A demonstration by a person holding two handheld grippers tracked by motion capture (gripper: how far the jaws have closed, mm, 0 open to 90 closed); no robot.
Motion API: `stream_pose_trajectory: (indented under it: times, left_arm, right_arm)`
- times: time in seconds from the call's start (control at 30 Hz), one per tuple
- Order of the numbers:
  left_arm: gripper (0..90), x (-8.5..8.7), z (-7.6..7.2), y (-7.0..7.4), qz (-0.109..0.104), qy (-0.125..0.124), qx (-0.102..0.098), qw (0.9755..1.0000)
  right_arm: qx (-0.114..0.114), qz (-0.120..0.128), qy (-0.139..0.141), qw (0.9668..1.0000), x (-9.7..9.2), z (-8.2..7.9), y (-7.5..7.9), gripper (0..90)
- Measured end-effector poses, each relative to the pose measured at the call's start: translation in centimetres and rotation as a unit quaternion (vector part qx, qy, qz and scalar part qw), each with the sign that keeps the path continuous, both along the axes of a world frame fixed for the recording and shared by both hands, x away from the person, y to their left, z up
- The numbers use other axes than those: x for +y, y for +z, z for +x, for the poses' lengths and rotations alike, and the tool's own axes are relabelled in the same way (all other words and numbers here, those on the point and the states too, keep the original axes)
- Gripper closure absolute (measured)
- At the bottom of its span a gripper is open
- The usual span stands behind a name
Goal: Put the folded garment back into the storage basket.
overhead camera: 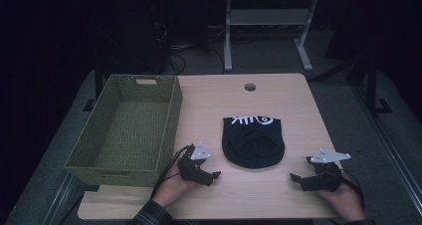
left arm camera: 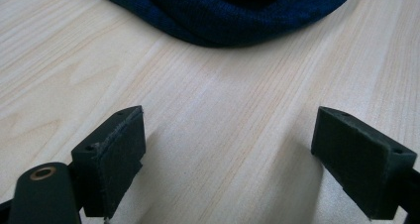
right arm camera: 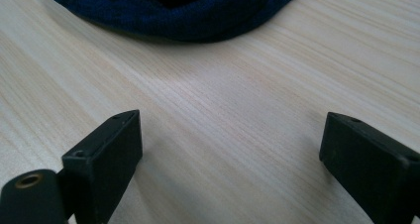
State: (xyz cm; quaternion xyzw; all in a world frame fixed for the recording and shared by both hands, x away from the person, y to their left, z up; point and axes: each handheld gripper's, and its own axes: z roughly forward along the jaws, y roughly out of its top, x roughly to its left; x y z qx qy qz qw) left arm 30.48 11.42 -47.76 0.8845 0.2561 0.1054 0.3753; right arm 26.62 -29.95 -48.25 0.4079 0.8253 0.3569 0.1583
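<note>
A: Where is the dark knit hat [overhead camera: 254, 141] lying?

B: Flat on the wooden table [overhead camera: 293, 100], a little right of the middle and toward the near half. White lettering runs across its far part, and its rounded edge faces the person.

A: And the grippers?

B: The left gripper [overhead camera: 213, 177] rests on the table near the front edge, to the near left of the hat, pointing right. The right gripper [overhead camera: 294, 179] sits to the near right, pointing left. Each is well short of the fabric. In the left gripper view the jaws stand wide apart with only bare wood between them and the hat's blue rim [left arm camera: 223, 16] ahead. The right gripper view gives the same: jaws spread wide, nothing clamped, the rim [right arm camera: 173, 11] ahead.

A: Anything blocking the way?

B: Bare tabletop lies between each gripper and the hat. The nearest other thing is a green woven basket [overhead camera: 168, 130] on the left side of the table, its right wall just beside the left hand [overhead camera: 174, 184]. It overhangs the table's left edge.

A: Further off?

B: A round hole [overhead camera: 250, 87] in the tabletop beyond the hat, and on the floor past the table the white legs of a stand [overhead camera: 228, 36] with cables [overhead camera: 174, 56] to its left.
</note>
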Motion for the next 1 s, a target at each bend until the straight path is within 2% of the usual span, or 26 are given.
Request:
stream_pose_trajectory:
  times: [0.1,0.27,0.43,0.67,0.83,0.9,1.0]
  left_arm:
    - [12.5,0.0,0.0,0.0,0.0,0.0,0.0,1.0]
    - [12.5,0.0,0.0,0.0,0.001,0.0,-0.001,1.0]
    - [12.5,-0.1,0.1,0.0,-0.001,0.003,-0.001,1.0]
    - [12.4,-0.1,0.1,0.0,0.003,0.003,-0.001,1.0]
    - [12.5,-0.1,0.1,0.0,0.003,0.003,-0.001,1.0]
    - [12.4,-0.1,0.1,0.0,0.003,0.003,-0.001,1.0]
    - [12.5,-0.1,0.1,0.0,0.003,0.003,-0.001,1.0]
  right_arm:
    - [0.0,0.0,0.0,1.0,0.0,0.0,0.0,9.2]
    - [0.009,-0.008,-0.001,0.9999,0.0,0.1,0.5,16.9]
    - [-0.004,0.007,-0.002,1.0,-0.2,0.2,1.6,33.2]
    - [0.006,0.013,0.013,0.9998,-0.1,0.9,2.7,54.9]
    - [0.017,0.021,0.02,0.9994,0.1,1.7,3.2,63.7]
    - [0.016,0.024,0.024,0.9993,0.2,2.3,3.5,70.9]
    - [0.013,0.025,0.027,0.9992,0.2,2.7,3.8,76.9]
